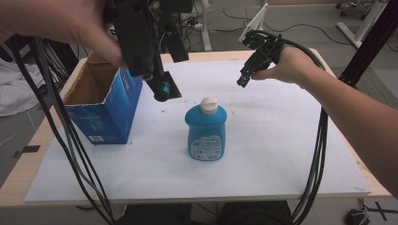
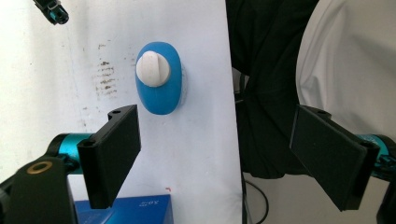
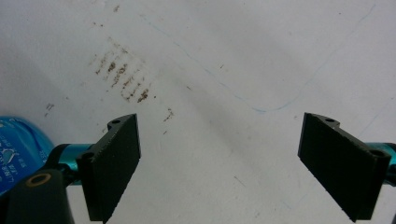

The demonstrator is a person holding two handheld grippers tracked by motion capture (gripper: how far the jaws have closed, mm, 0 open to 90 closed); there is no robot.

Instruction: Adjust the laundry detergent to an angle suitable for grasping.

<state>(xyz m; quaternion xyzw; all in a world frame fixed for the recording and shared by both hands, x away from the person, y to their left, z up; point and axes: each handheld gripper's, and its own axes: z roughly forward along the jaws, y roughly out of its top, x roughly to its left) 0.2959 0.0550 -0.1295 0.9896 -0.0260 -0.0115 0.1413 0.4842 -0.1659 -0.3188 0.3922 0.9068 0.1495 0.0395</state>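
A blue bottle [image 1: 205,132] with a white cap stood upright mid-surface [image 1: 281,154], beside an open blue box [image 1: 104,105]. Both the left claw [image 1: 162,89] and the right claw [image 1: 243,80] hung above, jaws spread wide, holding nothing.

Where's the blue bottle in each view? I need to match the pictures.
High view: blue bottle upright at mid-table, right of the box.
Left gripper view: seen from above, upper centre, white cap facing the camera, beyond the open jaws.
Right gripper view: a sliver of it at the left edge, beside the left jaw.
Shared landmark: the brown smudge on the white sheet, next to the bottle.
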